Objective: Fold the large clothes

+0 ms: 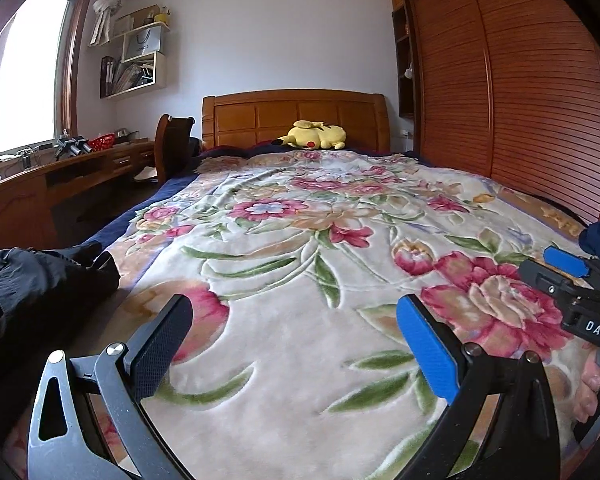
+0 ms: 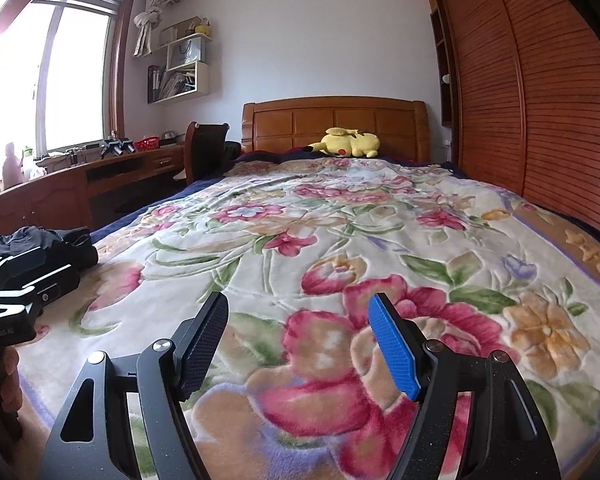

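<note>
Left wrist view: the left gripper (image 1: 294, 344), jaws spread wide and empty above a plush floral blanket (image 1: 300, 248), carries one black dimpled pad and one blue ribbed pad (image 1: 430, 350), while one crumpled dark garment (image 1: 32, 284) lies at the bed's left edge, one yellow plush toy (image 1: 314, 135) rests against the wooden headboard (image 1: 296, 118), and the right gripper (image 1: 572, 280) shows at the right. Right wrist view: the right gripper (image 2: 298, 342) is likewise parted and empty over the blanket (image 2: 340, 220), narrower than the left, with the garment (image 2: 40, 240) far left behind the left gripper (image 2: 20, 288), beside a slatted wooden wardrobe (image 2: 540, 100)
</note>
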The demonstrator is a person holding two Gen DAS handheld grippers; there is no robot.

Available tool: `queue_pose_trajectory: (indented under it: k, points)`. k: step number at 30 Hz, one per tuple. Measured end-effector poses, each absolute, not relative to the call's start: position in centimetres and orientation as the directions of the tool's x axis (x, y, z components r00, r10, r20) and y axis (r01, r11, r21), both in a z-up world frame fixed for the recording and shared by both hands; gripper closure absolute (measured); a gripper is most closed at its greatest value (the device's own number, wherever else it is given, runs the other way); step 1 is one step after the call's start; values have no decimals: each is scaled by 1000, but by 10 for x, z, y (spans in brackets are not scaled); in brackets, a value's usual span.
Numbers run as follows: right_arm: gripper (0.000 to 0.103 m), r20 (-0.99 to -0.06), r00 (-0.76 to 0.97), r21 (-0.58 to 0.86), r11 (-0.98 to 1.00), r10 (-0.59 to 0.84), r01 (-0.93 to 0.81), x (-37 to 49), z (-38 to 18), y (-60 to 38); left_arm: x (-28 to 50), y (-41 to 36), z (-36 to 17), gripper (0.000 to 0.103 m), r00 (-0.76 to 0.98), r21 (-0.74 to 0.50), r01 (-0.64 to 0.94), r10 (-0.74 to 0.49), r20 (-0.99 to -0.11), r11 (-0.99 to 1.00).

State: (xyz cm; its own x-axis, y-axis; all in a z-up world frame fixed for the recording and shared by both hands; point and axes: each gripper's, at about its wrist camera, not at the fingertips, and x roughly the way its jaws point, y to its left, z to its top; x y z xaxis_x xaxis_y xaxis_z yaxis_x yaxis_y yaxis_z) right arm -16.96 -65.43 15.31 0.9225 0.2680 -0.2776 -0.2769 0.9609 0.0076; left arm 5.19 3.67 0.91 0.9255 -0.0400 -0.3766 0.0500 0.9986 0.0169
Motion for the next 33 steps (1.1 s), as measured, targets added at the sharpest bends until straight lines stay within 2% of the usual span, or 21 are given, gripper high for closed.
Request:
queue_pose_trajectory:
  k: [33]
  points:
    - [29,-261,926,11,960,272,-279,-168,150,-642,51,39,6,1,927,8,45,-39,-373,999]
